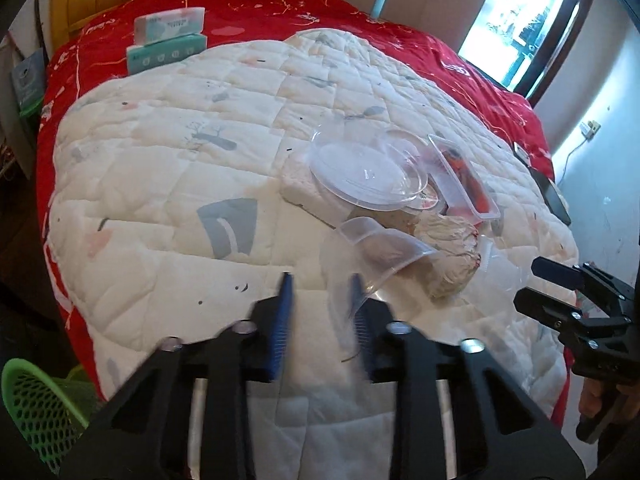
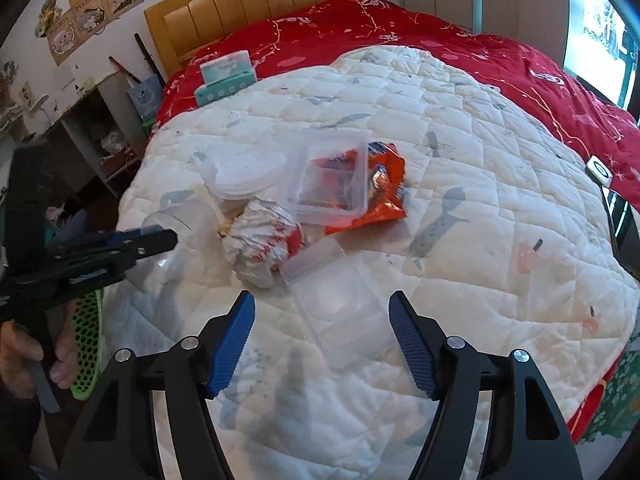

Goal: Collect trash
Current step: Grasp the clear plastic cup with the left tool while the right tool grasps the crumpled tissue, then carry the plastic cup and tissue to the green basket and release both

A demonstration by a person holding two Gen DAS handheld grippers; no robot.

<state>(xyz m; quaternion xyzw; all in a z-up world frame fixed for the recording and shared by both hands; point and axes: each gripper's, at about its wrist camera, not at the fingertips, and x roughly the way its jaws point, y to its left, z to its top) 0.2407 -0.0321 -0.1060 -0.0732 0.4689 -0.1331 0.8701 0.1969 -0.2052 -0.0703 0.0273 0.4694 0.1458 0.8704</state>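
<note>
Trash lies on the white quilt [image 2: 460, 184]: a clear plastic cup [image 1: 372, 256] on its side, a crumpled white wrapper [image 2: 264, 244], a round lidded tub [image 2: 248, 176], a clear rectangular box [image 2: 328, 176] over an orange snack bag [image 2: 380, 196], and a clear flat container [image 2: 344, 312]. My left gripper [image 1: 320, 304] is open, its blue fingers astride the cup's rim; it shows in the right wrist view [image 2: 160, 240]. My right gripper [image 2: 322, 340] is open, just short of the flat container; it shows in the left wrist view [image 1: 528, 284].
A green mesh bin [image 1: 36, 404] stands on the floor at the bed's left edge. Two tissue packs [image 1: 168, 40] lie on the red cover [image 1: 256, 4] near the headboard. A shelf [image 2: 92, 136] stands left of the bed. A phone [image 2: 598, 170] lies at right.
</note>
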